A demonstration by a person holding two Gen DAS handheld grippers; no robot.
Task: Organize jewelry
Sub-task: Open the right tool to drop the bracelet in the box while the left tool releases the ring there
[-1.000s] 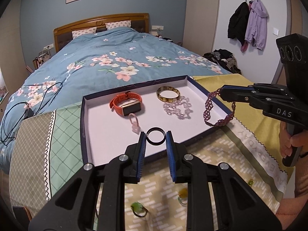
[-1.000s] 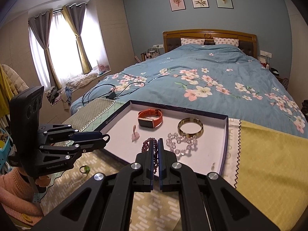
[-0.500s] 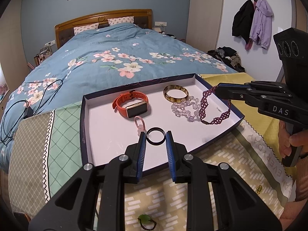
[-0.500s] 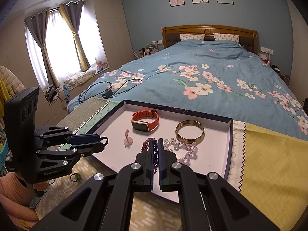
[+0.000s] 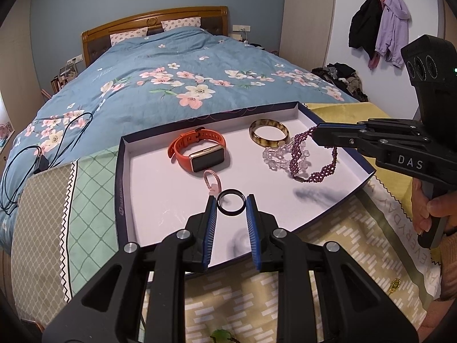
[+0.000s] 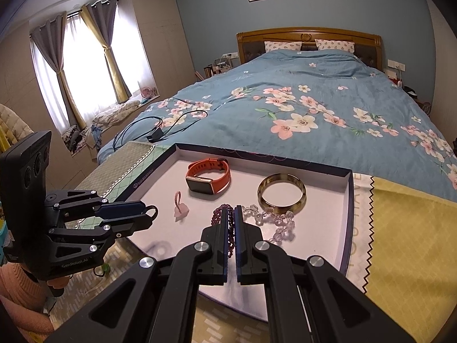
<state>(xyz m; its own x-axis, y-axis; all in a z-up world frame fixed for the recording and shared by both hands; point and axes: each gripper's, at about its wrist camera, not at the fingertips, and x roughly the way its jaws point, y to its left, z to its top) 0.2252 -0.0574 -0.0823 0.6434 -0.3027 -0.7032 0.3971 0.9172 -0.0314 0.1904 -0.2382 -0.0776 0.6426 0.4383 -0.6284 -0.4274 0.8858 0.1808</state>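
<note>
Both tongs have slid further in over the tray since a second ago. Left tongs pinch a smooth black ring, lying flat just above the tray floor beside a pink charm. Right tongs are clamped on a woven purple bead bracelet that hangs from them, its low end touching the tray floor and the clear bead bracelet. Orange watch and amber bangle sit beyond, nothing blocking.

Home bedroom: bed, curtained window, coats on hooks.
</note>
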